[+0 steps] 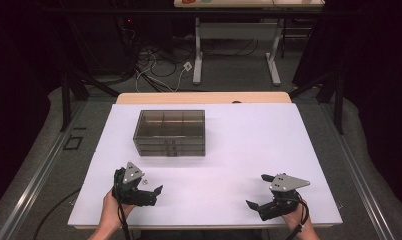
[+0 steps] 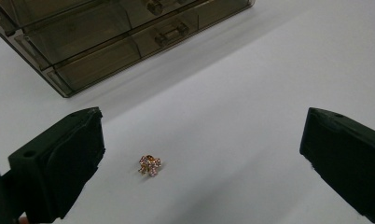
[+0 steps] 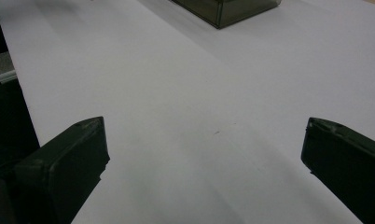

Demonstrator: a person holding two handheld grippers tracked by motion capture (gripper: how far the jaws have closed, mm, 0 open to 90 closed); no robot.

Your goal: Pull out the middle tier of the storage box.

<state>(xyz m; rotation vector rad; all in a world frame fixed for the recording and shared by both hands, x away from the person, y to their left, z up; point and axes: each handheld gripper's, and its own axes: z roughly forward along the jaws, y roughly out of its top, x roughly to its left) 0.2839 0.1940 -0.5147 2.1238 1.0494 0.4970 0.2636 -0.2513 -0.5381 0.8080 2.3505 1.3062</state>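
A small gold brooch set with pink stones lies on the white table sheet, between the wide-apart jaws of my left gripper and nearer the left jaw. In the high view the brooch is a tiny speck just ahead of the left gripper, which is open at the front left. A smoky transparent drawer box with handled drawers stands beyond it; its front has every drawer pushed in. My right gripper stands open over bare sheet at the front right, nothing between its jaws.
The drawer box corner sits far ahead of the right gripper. A wooden table edge runs behind the sheet. Cables and desk legs are on the floor beyond. Dark frame posts flank the table.
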